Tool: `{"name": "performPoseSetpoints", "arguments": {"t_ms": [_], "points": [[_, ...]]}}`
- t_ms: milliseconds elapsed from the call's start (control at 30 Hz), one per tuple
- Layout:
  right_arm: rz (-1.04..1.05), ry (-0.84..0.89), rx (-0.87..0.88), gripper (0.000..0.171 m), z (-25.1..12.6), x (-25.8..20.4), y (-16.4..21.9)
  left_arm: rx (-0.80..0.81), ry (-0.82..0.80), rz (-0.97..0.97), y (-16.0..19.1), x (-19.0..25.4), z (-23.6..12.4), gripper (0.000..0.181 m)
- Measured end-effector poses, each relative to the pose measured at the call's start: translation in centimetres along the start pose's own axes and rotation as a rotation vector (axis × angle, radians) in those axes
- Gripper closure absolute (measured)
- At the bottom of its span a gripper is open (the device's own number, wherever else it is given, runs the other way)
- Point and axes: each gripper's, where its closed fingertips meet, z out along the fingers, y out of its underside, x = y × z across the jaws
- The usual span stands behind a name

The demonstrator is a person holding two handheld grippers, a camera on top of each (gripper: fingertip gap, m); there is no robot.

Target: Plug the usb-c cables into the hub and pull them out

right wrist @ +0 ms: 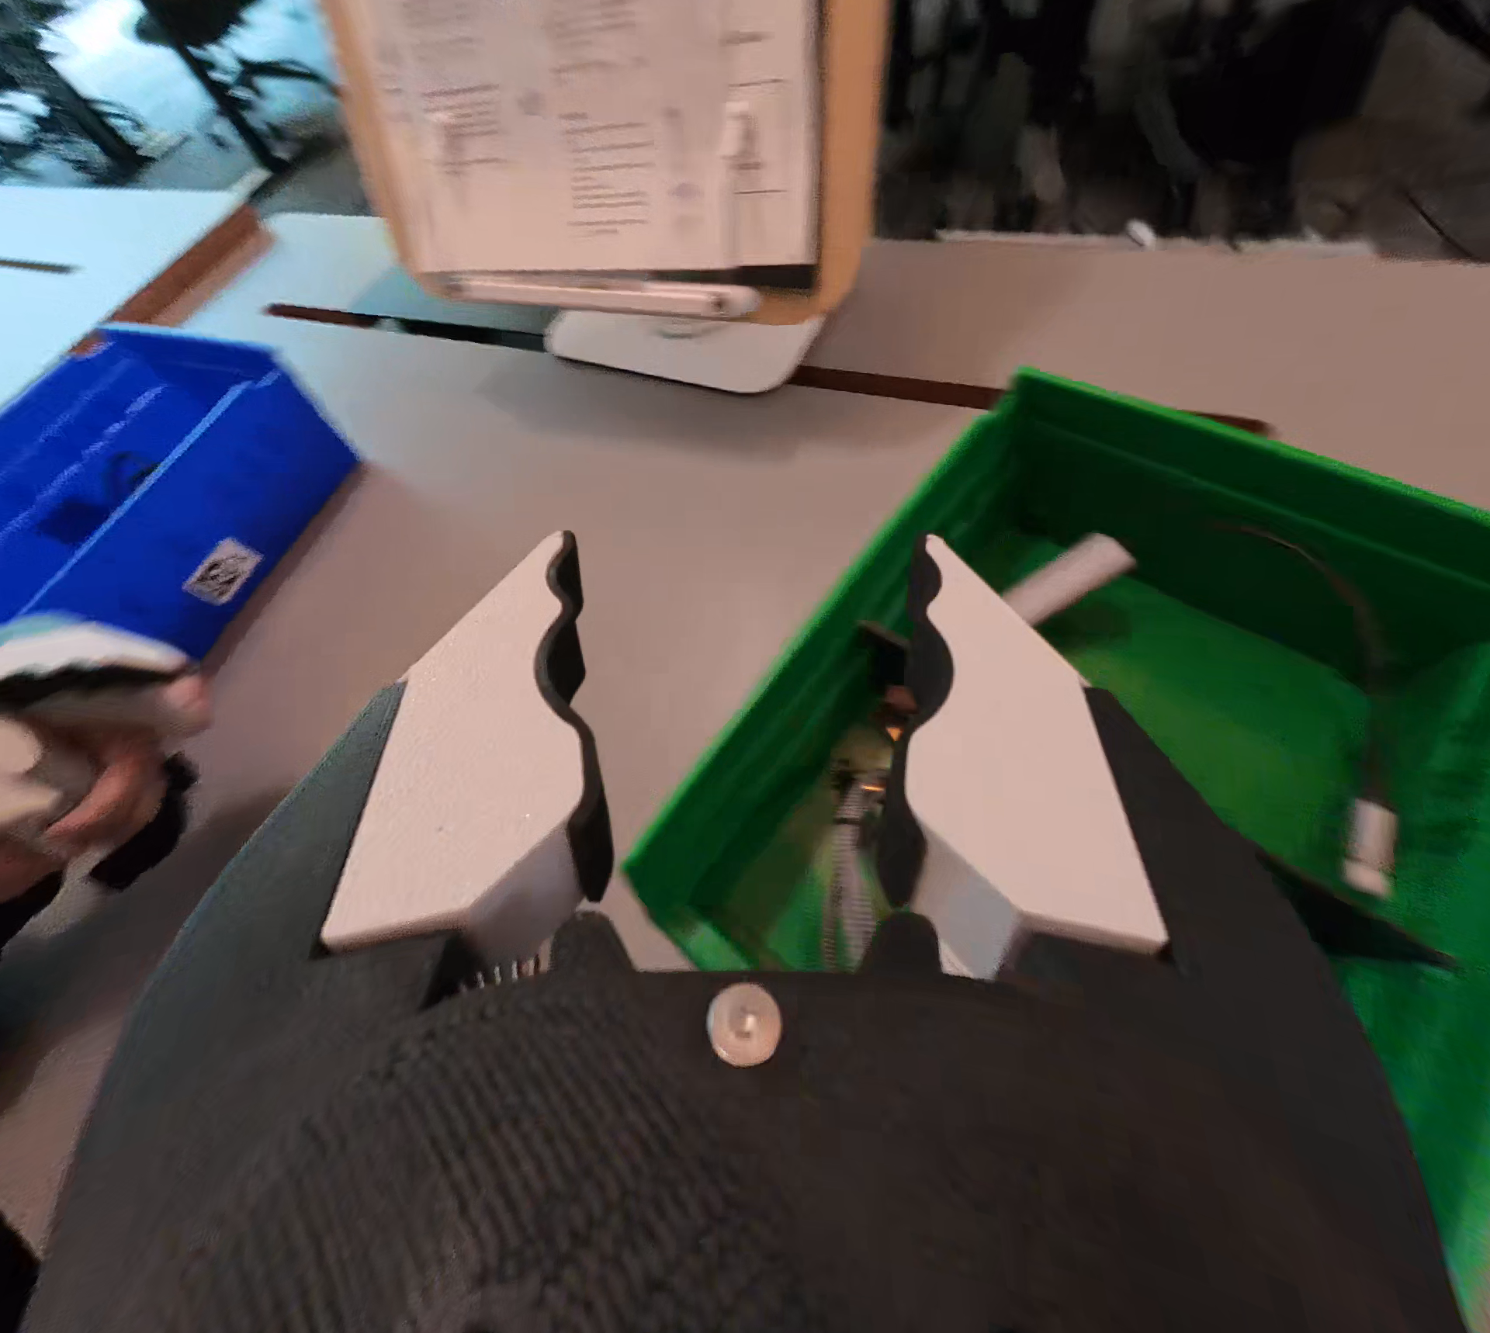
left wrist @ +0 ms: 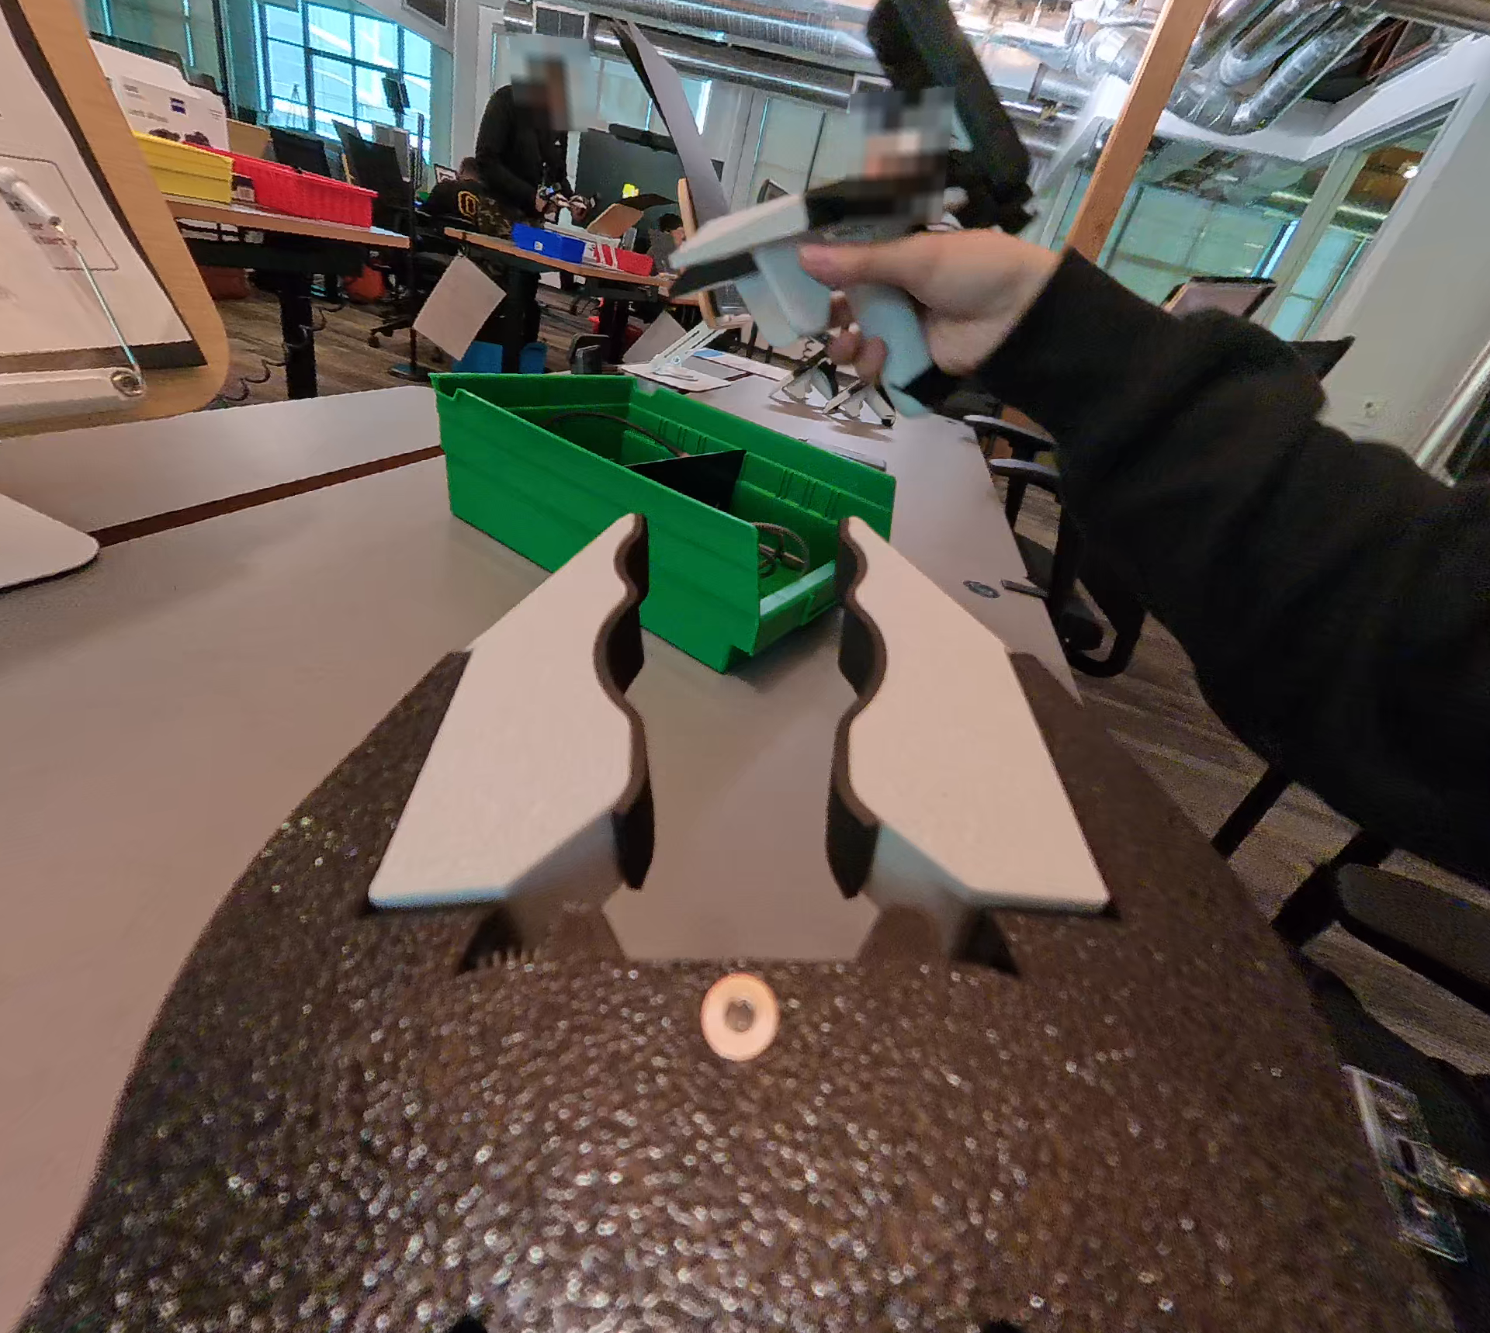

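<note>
A green bin stands on the grey table. A black divider splits it, and a coiled dark cable lies in its near end. My left gripper is open and empty, low over the table just short of the bin. My right gripper is held in the air above the bin. In the blurred right wrist view it is open and empty over the green bin's left wall. Inside lie a pale grey bar-shaped hub and a dark cable with a silver plug.
A blue bin stands left of the green one. A board with papers on a white stand is at the back of the table. The hand holding the left gripper is at the left edge. Chairs stand beside the table's right edge.
</note>
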Motion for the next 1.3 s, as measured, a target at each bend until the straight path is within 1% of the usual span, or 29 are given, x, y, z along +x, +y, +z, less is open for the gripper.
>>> {"name": "performPoseSetpoints", "arguments": {"t_ms": [33, 100, 133, 233, 300, 367, 433, 500, 533, 567, 633, 700, 733, 767, 867, 967, 1100, 1133, 1167, 1267, 1300], "points": [[-0.032, -0.048, 0.027, 0.090, -0.1, -2.3, 1.2, -0.005, -0.007, 0.009, 0.1, -0.1, 0.0, 0.137], [-0.121, -0.096, 0.048, 0.092, -0.3, -6.2, 4.5, -0.016, -0.037, 0.031, 0.0, -0.4, -0.2, 0.137], [-0.166, -0.056, 0.056, 0.095, -0.4, -7.1, 6.2, -0.020, -0.067, 0.037, -0.3, -0.7, -0.5, 0.138], [-0.332, 0.084, 0.064, 0.096, -1.8, -8.2, 10.6, -0.025, -0.198, 0.058, -3.0, -1.5, -2.6, 0.144], [-0.390, 0.130, 0.049, 0.096, -3.2, -8.4, 12.9, -0.077, -0.326, 0.117, -4.6, -2.8, -5.1, 0.143], [-0.404, 0.123, 0.017, 0.095, -4.6, -8.7, 14.9, -0.205, -0.510, 0.209, -5.1, -5.3, -8.8, 0.143], [-0.386, 0.133, 0.005, 0.094, -6.1, -8.4, 16.3, -0.404, -0.763, 0.260, -4.5, -9.2, -14.4, 0.142], [-0.367, 0.123, 0.022, 0.093, -7.5, -8.3, 17.0, -0.620, -0.964, 0.222, -2.5, -12.6, -20.4, 0.138], [-0.349, 0.136, 0.049, 0.093, -8.1, -8.0, 16.8, -0.694, -1.017, 0.177, -1.1, -14.0, -22.6, 0.136], [-0.316, 0.155, 0.096, 0.097, -8.5, -7.6, 16.1, -0.763, -1.038, 0.107, 0.7, -15.1, -24.3, 0.133], [-0.265, 0.105, 0.135, 0.098, -8.6, -8.0, 15.3, -0.893, -1.019, -0.034, 4.7, -16.4, -26.2, 0.128], [-0.233, 0.066, 0.121, 0.094, -8.5, -8.6, 15.4, -0.960, -1.002, -0.054, 7.1, -17.5, -26.9, 0.127], [-0.235, 0.052, 0.119, 0.094, -8.4, -9.0, 15.6, -0.974, -0.993, -0.044, 7.8, -18.0, -26.8, 0.127], [-0.249, 0.035, 0.116, 0.094, -8.2, -9.5, 15.8, -1.024, -0.986, -0.063, 8.5, -17.9, -27.0, 0.127], [-0.273, -0.002, 0.079, 0.092, -7.2, -10.9, 16.7, -1.061, -0.982, 0.020, 8.4, -18.5, -26.5, 0.124], [-0.291, -0.084, 0.038, 0.088, -5.9, -13.1, 17.8, -1.085, -0.945, 0.136, 8.3, -19.0, -25.8, 0.128], [-0.311, -0.144, -0.008, 0.087, -4.7, -15.1, 19.0, -1.093, -0.936, 0.211, 8.0, -19.5, -25.8, 0.128], [-0.315, -0.157, -0.016, 0.087, -4.5, -15.6, 19.3, -1.100, -0.942, 0.221, 8.0, -19.5, -25.9, 0.129], [-0.321, -0.165, -0.027, 0.087, -4.2, -15.8, 19.6, -1.117, -0.958, 0.238, 7.8, -19.6, -26.2, 0.125], [-0.331, -0.161, -0.066, 0.086, -3.7, -16.1, 20.6, -1.224, -1.045, 0.315, 7.0, -19.7, -27.7, 0.119], [-0.330, -0.164, -0.073, 0.086, -3.5, -16.1, 20.9, -1.243, -1.038, 0.325, 7.1, -19.7, -27.6, 0.119]]}}
